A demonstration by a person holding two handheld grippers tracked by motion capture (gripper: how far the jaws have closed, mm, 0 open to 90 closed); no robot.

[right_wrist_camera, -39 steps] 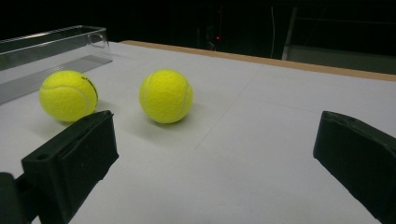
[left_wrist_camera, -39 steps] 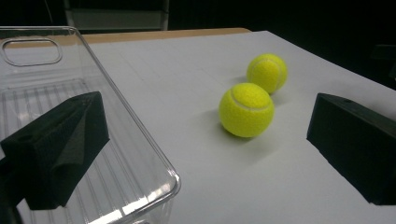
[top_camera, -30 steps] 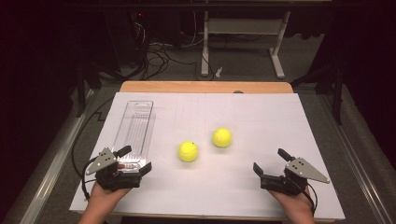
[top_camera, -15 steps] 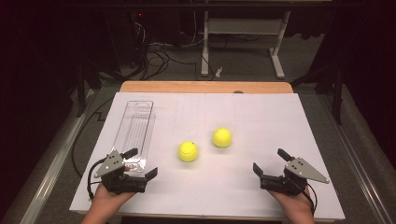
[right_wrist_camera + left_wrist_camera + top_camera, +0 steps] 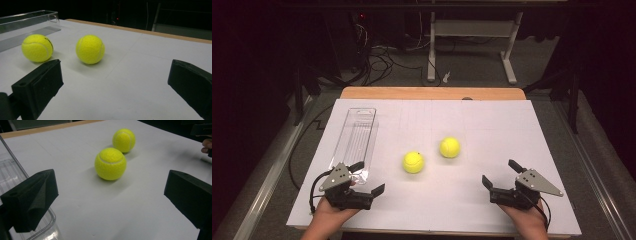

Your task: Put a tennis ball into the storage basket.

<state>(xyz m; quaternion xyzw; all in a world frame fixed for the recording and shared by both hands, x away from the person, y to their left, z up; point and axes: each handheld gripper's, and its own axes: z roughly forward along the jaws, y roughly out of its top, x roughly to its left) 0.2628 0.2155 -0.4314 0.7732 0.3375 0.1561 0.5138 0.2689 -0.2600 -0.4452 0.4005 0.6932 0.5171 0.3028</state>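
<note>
Two yellow tennis balls lie near the middle of the white table: the left ball [image 5: 413,162] and the right ball [image 5: 450,147]. A clear plastic container [image 5: 356,137] lies lengthwise at the left. My left gripper [image 5: 368,177] stands open by the container's near end and faces the left ball. In the left gripper view, the nearer ball [image 5: 110,163] and the farther ball [image 5: 124,140] lie ahead of the empty gripper [image 5: 111,185]. My right gripper [image 5: 499,172] is open at the front right. Its own view shows both balls [image 5: 37,48] [image 5: 90,49] beyond the empty gripper [image 5: 115,72].
A wooden strip [image 5: 432,93] edges the white table surface [image 5: 492,120] at the far side. Beyond it are a dark floor with cables [image 5: 382,55] and a stand's white legs [image 5: 472,35]. The container's corner [image 5: 15,172] sits under my left jaw.
My left gripper has drawn slightly back toward the front edge and swung its jaws rightward toward the balls. The right gripper and both balls have stayed put.
</note>
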